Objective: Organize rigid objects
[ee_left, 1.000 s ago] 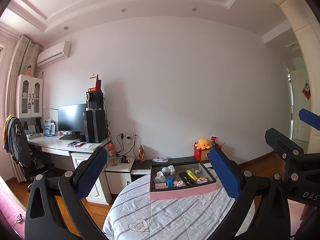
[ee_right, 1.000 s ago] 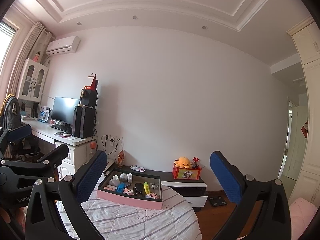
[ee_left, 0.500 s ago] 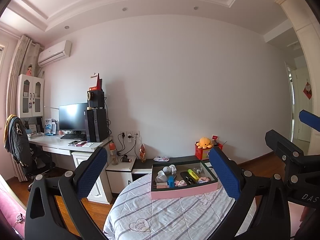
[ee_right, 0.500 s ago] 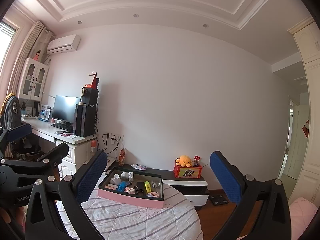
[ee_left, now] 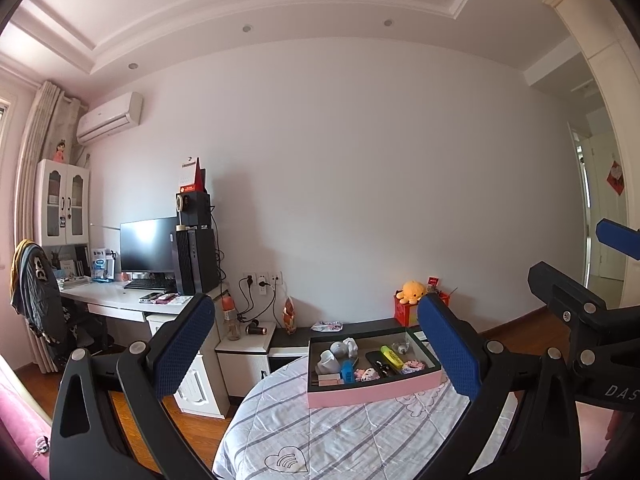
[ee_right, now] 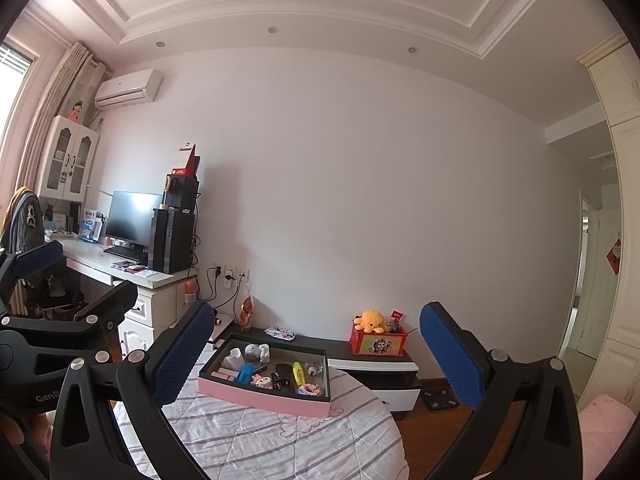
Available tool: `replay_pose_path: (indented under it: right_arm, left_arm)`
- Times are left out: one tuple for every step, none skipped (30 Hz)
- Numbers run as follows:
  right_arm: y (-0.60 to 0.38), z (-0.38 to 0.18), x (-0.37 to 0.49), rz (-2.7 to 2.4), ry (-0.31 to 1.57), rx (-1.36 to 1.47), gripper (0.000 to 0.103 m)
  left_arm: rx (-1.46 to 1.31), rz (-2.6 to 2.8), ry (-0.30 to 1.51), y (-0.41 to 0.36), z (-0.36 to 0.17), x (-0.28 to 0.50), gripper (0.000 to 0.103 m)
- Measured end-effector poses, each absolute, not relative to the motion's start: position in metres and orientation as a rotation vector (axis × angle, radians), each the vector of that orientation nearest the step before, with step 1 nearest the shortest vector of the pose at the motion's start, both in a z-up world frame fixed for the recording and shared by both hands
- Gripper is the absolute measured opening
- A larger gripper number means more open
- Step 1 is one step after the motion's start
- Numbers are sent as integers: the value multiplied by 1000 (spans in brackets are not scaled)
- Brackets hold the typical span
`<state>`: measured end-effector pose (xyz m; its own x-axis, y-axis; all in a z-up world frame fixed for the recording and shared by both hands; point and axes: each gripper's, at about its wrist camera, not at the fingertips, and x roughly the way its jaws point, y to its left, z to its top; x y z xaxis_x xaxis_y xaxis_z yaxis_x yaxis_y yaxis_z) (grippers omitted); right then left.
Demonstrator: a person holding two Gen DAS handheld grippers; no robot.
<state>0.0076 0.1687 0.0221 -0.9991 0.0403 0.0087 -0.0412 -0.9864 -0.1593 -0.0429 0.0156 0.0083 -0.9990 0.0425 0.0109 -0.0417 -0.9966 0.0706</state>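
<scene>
Two wrist cameras, side by side, look level across a quilted bed [ee_left: 340,432] toward a far white wall, sharing a pink tray [ee_right: 264,394].

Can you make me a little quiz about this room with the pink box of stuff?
1. True or false: the left gripper is holding the yellow highlighter.
2. What does the pink tray rest on: A) the desk, B) the striped quilt, C) the floor?
3. Fill in: the orange plush octopus sits on a ___ box.

Key: 1. False; both the left and the right gripper are open and empty, and the highlighter lies in the tray. 2. B. 3. Red.
</scene>
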Motion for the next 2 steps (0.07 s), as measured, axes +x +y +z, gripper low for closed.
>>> replay_pose_path:
  right_arm:
    - [169,22,8,3090,-250,11,103]
    - [169,23,8,3088,-249,13,103]
  left_arm:
    - [16,3099,109,15,9,-43,103]
    - [14,3100,107,16,9,-43,103]
